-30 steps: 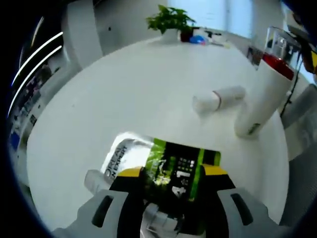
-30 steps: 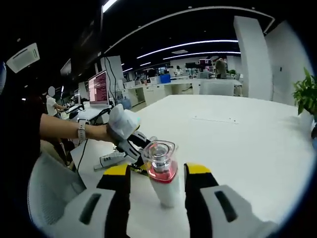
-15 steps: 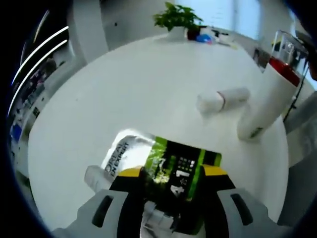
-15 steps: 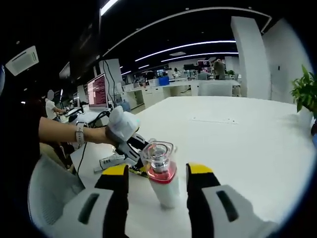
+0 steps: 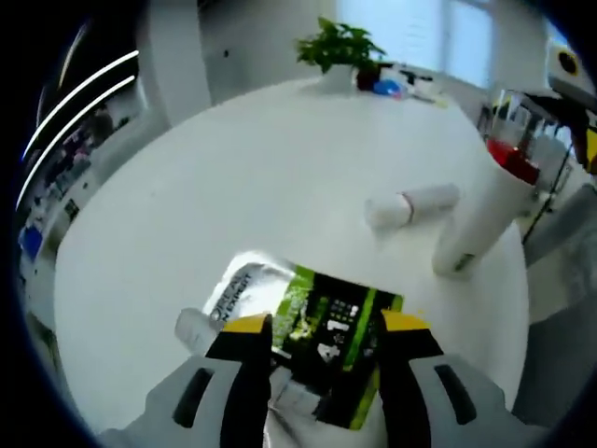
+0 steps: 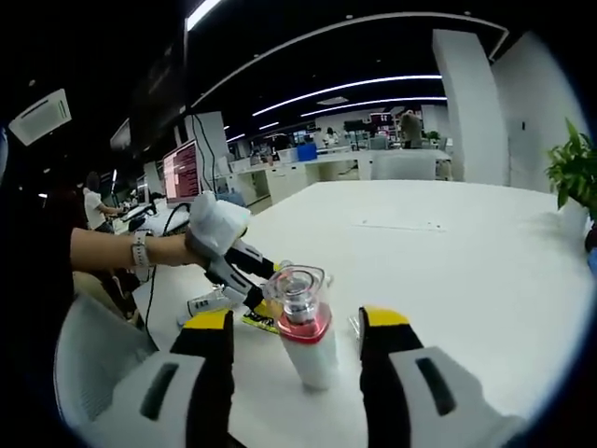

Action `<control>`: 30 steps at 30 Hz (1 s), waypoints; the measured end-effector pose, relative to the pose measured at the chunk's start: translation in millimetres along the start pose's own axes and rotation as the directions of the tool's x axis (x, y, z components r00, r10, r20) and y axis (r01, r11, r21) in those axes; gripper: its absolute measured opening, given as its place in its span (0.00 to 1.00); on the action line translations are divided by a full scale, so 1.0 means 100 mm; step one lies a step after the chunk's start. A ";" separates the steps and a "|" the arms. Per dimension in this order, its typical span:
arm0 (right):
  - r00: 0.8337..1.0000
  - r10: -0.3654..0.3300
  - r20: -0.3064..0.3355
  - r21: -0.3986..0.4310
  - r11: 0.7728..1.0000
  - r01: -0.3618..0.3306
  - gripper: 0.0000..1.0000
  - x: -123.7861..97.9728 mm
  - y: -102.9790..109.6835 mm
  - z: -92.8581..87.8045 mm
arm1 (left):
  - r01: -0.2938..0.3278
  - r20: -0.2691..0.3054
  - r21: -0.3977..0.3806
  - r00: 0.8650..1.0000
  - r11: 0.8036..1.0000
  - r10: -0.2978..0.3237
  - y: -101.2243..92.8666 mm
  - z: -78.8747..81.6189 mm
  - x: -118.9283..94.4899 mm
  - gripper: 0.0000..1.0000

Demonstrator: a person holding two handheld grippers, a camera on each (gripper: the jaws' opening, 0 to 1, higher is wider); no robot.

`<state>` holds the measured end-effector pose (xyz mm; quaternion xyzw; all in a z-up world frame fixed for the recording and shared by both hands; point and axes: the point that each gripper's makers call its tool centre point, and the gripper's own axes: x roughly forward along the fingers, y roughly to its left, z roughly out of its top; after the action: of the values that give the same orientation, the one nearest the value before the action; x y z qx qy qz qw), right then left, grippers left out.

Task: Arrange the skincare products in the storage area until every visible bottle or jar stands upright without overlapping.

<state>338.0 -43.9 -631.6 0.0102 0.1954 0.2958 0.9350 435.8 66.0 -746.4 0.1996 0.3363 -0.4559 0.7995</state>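
A green and silver sachet (image 5: 312, 327) lies flat on the white table (image 5: 233, 177), near its front edge. It is bracketed by the yellow-tipped jaws of the left gripper (image 5: 315, 329), which reach down over its near end; whether they pinch it cannot be told. A small pale tube (image 5: 194, 327) lies just beside the sachet's left edge. Further out, a white tube (image 5: 410, 203) with a red band lies on its side, well apart from the sachet. Near it, a white bottle (image 5: 485, 213) with a red collar and clear cap stands upright.

In the right gripper view the same bottle (image 6: 303, 331) is seen between the jaws of the right gripper (image 6: 298, 331), which are spread, with a gap on each side of the bottle. Beyond it the left gripper (image 6: 244, 280) is held by a hand (image 6: 177, 250) with a wristband, its tip down at the sachet (image 6: 256, 320).

A potted plant (image 5: 338, 49) stands at the table's far edge. Office desks and a monitor (image 6: 184, 168) are seen in the background.
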 end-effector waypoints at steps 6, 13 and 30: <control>1.000 -0.023 0.011 -0.006 1.000 0.023 0.55 -0.04 -0.04 0.05 | 0.007 0.051 -0.012 0.999 1.000 -0.006 -0.04 0.02 -0.23 0.45; 0.998 -0.042 -0.035 -0.020 0.999 0.042 0.66 -0.06 -0.07 -0.01 | -0.018 0.089 -0.026 0.996 1.000 0.020 -0.06 0.01 -0.48 0.57; 0.992 -0.065 -0.108 -0.047 0.997 0.060 0.88 -0.11 -0.07 -0.15 | -0.108 0.156 -0.055 0.981 0.993 0.115 -0.09 -0.03 -1.15 0.86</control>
<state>327.5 -57.5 -642.7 -0.0329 0.2402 0.2706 0.9317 385.8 131.5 -666.2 0.1625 0.2703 -0.4168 0.8525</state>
